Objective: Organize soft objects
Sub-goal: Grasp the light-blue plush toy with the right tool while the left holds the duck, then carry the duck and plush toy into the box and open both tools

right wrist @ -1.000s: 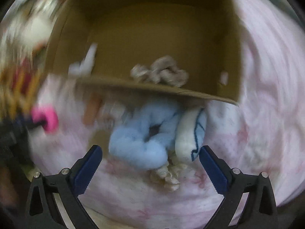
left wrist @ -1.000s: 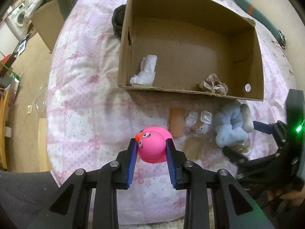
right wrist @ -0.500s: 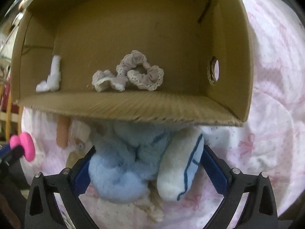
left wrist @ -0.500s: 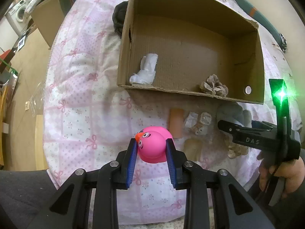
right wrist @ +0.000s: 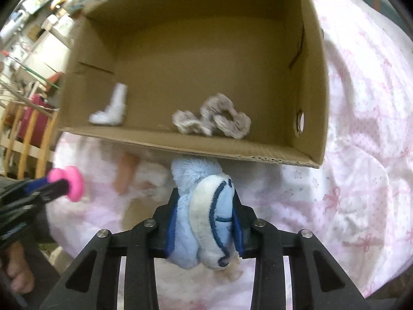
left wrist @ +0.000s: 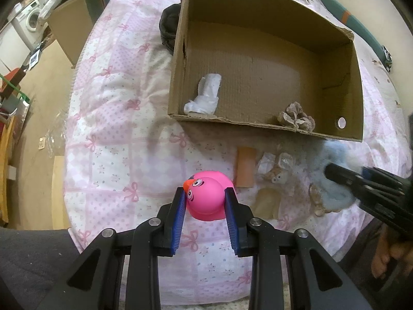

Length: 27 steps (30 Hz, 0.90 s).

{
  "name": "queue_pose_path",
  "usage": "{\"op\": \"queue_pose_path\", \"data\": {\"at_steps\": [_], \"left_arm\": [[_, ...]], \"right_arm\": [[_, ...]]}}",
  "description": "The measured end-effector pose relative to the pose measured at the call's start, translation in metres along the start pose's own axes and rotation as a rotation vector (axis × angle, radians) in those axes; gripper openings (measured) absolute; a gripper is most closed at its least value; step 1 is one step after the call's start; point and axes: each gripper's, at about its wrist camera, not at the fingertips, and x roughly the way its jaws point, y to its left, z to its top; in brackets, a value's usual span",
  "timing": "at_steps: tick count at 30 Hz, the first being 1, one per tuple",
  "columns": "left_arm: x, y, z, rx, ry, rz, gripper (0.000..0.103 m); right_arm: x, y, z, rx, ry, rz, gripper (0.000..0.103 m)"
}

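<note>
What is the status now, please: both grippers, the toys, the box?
Left gripper shut on pink duck. Right gripper shut on blue plush toy, just short of the box. Box open, near wall between toy and inside.

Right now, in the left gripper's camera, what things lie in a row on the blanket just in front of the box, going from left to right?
pink duck held in the left gripper → small orange-brown piece → little clear packets → fluffy blue toy held by the right gripper
</note>
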Motion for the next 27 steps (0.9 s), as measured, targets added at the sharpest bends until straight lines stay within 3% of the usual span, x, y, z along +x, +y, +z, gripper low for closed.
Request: {"op": "queue_pose_path", "data": {"at_steps": [5, 8, 27], "left_arm": [[-0.003, -0.002, 0.0, 0.005, -0.021, 0.011, 0.027], [-0.004, -0.003, -0.001, 0.011, -0.025, 0.018, 0.027], [-0.005, -0.002, -0.002, 0.015, -0.069, 0.088, 0.027]], "right_arm": [[-0.028, 0.009, -0.008, 0.004, -0.062, 0.083, 0.036], [-0.039, 0.0, -0.02, 0.03, -0.057, 0.099, 0.036], [-0.042, 0.007, -0.03, 0.01, -0.133, 0.216, 0.036]]}}
